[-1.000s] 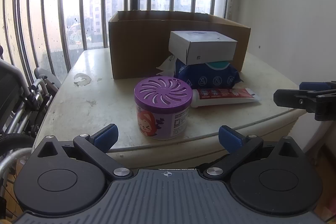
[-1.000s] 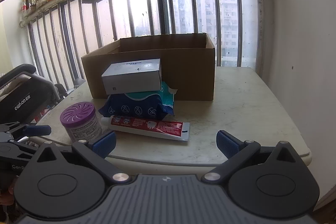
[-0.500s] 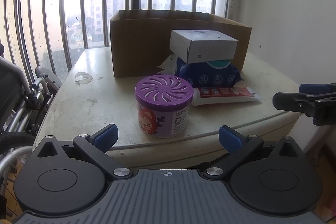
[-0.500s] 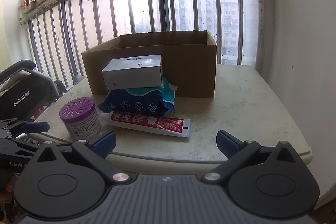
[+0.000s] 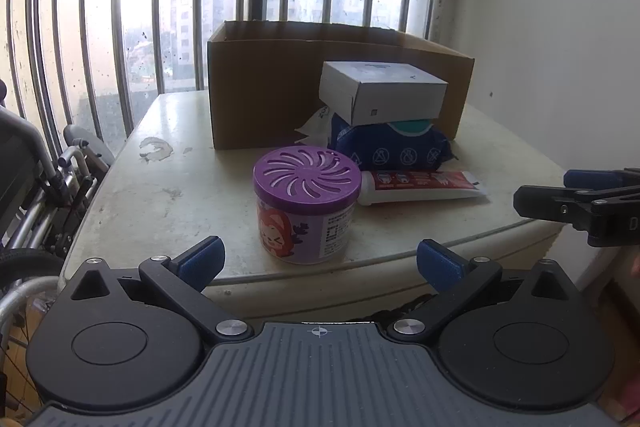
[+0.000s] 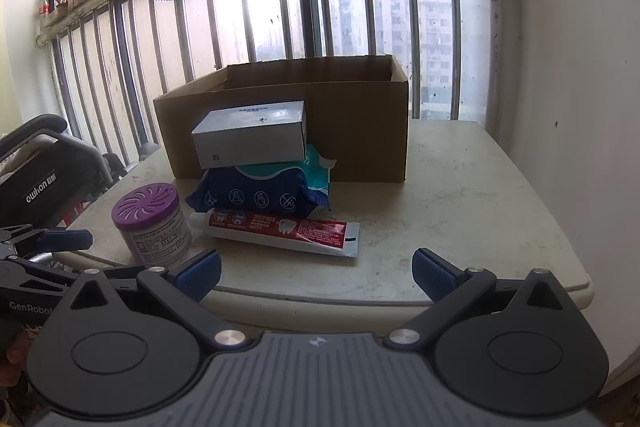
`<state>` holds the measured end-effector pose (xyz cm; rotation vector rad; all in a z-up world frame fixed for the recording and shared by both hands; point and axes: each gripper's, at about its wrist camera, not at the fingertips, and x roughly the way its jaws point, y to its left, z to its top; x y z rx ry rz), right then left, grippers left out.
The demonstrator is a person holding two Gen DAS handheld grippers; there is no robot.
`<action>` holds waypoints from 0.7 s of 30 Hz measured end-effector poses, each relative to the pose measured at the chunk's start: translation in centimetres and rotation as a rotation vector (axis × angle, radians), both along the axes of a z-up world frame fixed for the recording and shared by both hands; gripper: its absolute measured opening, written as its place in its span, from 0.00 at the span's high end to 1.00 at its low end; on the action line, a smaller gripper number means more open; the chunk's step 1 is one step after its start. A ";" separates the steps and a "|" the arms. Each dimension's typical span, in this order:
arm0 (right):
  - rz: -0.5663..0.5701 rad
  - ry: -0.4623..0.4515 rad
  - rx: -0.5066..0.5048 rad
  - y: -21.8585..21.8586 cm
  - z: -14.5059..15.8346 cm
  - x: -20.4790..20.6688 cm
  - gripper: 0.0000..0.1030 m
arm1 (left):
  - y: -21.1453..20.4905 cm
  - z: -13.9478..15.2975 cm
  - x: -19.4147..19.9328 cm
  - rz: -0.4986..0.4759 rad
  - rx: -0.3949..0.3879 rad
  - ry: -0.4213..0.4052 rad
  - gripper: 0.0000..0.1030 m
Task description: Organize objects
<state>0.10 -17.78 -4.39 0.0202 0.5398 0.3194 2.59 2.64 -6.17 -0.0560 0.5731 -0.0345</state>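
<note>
My left tool (image 5: 318,263) spread, empty, lined up on purple-lidded air freshener jar (image 5: 306,203) at counter (image 6: 460,211) front edge. My right tool (image 6: 316,273) spread, empty, facing toothpaste tube (image 6: 280,227). White carton (image 6: 250,139) stacked on wipes pack (image 6: 260,195); cardboard box (image 6: 360,131) behind, likely destination.

On the table (image 5: 168,187), an open cardboard box (image 5: 280,87) stands at the rear. Directly before it lies a wet-wipes pack (image 5: 392,151), with a small carton (image 5: 384,93) resting on top. A toothpaste tube (image 5: 420,185) lies in front of the pack. An air-freshener jar (image 5: 306,203) stands at the tube's left end, nearest the front edge.
</note>
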 end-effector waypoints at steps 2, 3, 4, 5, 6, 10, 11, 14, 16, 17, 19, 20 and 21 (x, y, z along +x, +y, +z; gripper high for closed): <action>0.000 -0.001 0.002 0.0 0.0 0.0 0.00 | 0.0 0.0 0.0 0.001 0.000 -0.001 0.00; -0.001 -0.002 0.002 0.0 0.0 0.0 0.00 | 0.0 0.0 0.0 0.001 0.000 -0.001 0.00; -0.001 -0.002 0.001 0.0 0.0 0.0 0.00 | 0.0 0.0 0.0 0.000 -0.001 -0.001 0.00; 0.000 -0.001 0.000 0.0 0.0 0.1 0.00 | 0.0 0.0 0.1 0.001 -0.001 0.000 0.00; 0.000 0.000 -0.001 0.0 0.0 0.1 0.00 | 0.0 0.0 0.1 0.000 -0.001 0.000 0.00; 0.003 0.002 -0.001 0.1 -0.1 0.1 0.00 | 0.0 0.0 0.1 0.001 0.000 0.000 0.00; 0.003 0.002 -0.001 0.1 -0.1 0.1 0.00 | 0.0 0.0 0.1 0.001 -0.001 -0.001 0.00; 0.003 0.001 -0.003 0.2 0.0 0.1 0.00 | 0.1 -0.1 0.1 0.002 -0.002 0.001 0.00; 0.004 0.001 -0.003 0.2 0.0 0.1 0.00 | 0.1 -0.1 0.1 0.002 -0.002 0.001 0.00; 0.003 0.001 -0.003 0.2 -0.1 0.1 0.00 | 0.1 -0.1 0.1 0.002 -0.001 0.001 0.00; 0.003 0.002 -0.003 0.2 0.0 0.1 0.00 | 0.1 -0.2 0.1 0.003 0.000 0.001 0.00; 0.003 0.002 -0.003 0.2 0.0 0.1 0.00 | 0.1 -0.2 0.1 0.003 0.000 0.001 0.00; 0.004 0.002 -0.003 0.2 0.0 0.1 0.00 | 0.1 -0.2 0.1 0.002 -0.001 0.001 0.00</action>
